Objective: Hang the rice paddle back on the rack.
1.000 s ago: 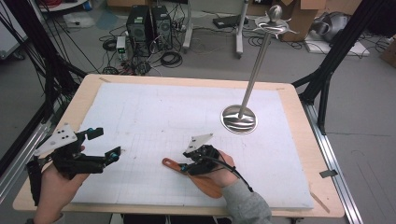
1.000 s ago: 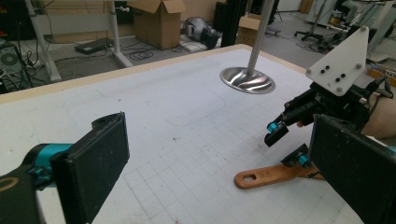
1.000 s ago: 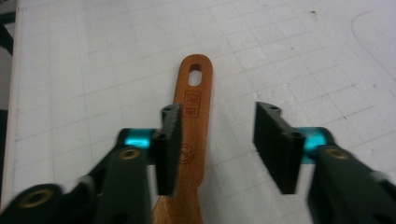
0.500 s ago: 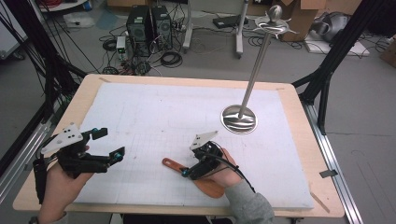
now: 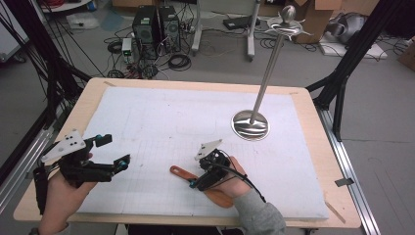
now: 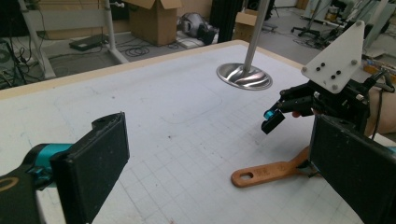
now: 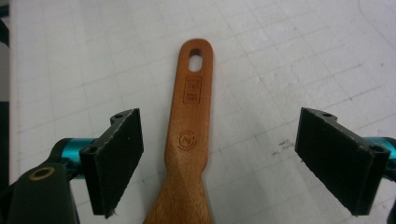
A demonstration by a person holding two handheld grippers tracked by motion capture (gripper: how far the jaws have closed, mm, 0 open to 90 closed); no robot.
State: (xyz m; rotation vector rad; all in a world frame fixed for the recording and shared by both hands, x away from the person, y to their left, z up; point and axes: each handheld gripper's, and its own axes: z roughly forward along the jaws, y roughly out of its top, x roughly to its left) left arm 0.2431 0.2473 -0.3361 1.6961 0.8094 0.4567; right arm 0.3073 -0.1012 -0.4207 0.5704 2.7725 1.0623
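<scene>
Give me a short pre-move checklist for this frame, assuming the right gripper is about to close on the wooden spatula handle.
1. Right gripper jaws wide open, having just been opening: ok.
2. Brown wooden spatula handle lies between the jaws, touching neither pad: ok.
3. Handle centred in the gap: not ok; it sits nearer the pad at the left of the right gripper view.
4. Spatula flat on the white gridded mat: ok.
5. Left gripper open, holding nothing, apart from the spatula: ok.
6. Polished metal stand with round base clear of both grippers: ok.
</scene>
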